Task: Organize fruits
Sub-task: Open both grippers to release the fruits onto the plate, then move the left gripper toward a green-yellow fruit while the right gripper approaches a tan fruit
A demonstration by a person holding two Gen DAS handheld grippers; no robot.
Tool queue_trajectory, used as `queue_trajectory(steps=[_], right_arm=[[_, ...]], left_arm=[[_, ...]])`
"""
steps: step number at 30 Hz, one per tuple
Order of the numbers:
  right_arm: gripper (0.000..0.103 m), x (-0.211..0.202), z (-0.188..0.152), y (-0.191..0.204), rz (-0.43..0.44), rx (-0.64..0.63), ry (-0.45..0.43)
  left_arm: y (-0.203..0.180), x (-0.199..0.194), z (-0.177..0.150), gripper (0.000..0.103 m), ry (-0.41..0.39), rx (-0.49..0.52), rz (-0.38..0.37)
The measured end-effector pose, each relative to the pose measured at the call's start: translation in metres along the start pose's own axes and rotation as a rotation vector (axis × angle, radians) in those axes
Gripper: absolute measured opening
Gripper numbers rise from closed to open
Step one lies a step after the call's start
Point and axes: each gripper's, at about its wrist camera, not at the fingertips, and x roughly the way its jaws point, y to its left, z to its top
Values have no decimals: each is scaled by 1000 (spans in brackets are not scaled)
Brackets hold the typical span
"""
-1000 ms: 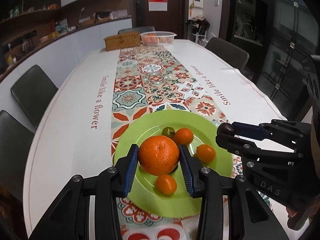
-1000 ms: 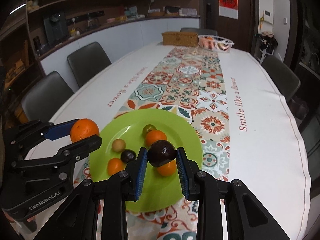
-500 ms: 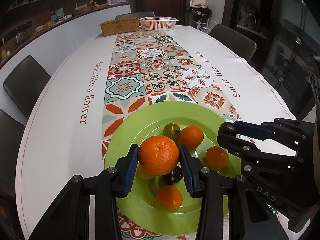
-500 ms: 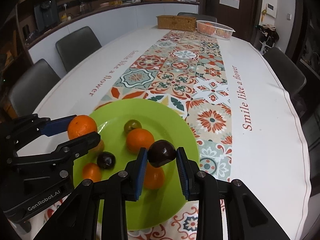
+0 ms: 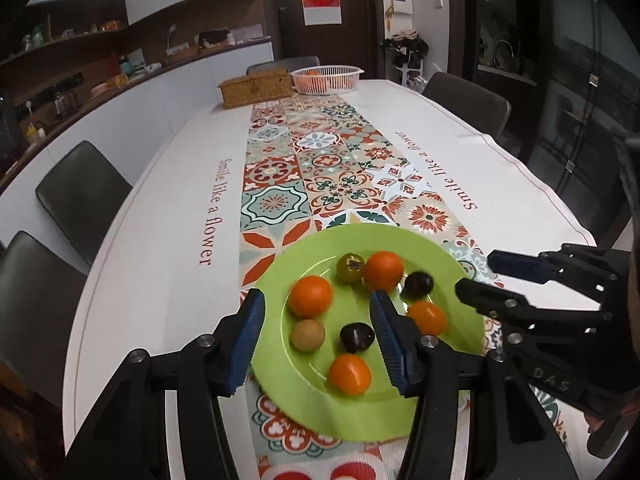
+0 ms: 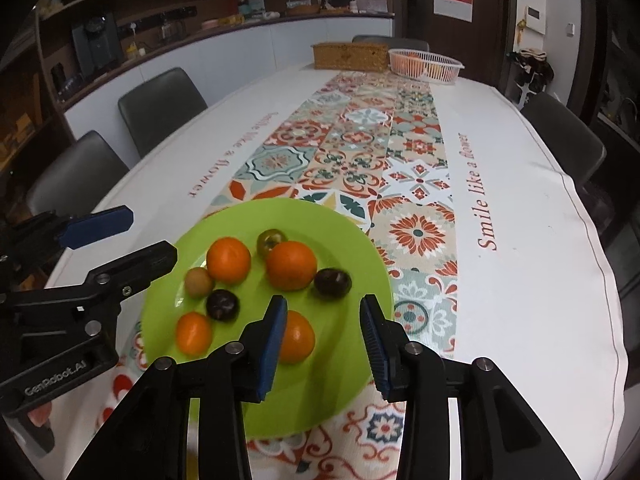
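Both tools gape, empty, over the green plate (image 5: 448,412)
Only the right view shows the left tool (image 6: 150,236) side-on; patterned tabletop (image 6: 532,208), dim kitchen.

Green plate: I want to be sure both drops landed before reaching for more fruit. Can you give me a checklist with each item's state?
1. Left gripper open, holding nothing: ok.
2. Right gripper open, holding nothing: ok.
3. Large orange on the green plate: ok.
4. Dark plum on the plate: ok.
5. Fruit at rest: cannot tell; the orange looks blurred.
6. No fruit beside the plate: ok.
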Motion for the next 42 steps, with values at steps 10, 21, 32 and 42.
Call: queue_trajectory(steps=[10, 21, 32, 42], right_arm=[[47, -76, -17, 12, -8, 2, -139], [68, -145, -54, 27, -84, -50, -261], [77, -163, -97, 28, -101, -14, -262], [77, -148, -130, 33, -93, -42, -186]], left_arm=[[-11, -59, -14, 56, -67, -19, -19], [-24, -122, -46, 77, -149, -30, -1], [-35, -147, -90, 86, -163, -12, -26], [-41, -137, -118, 88, -150, 19, -70]])
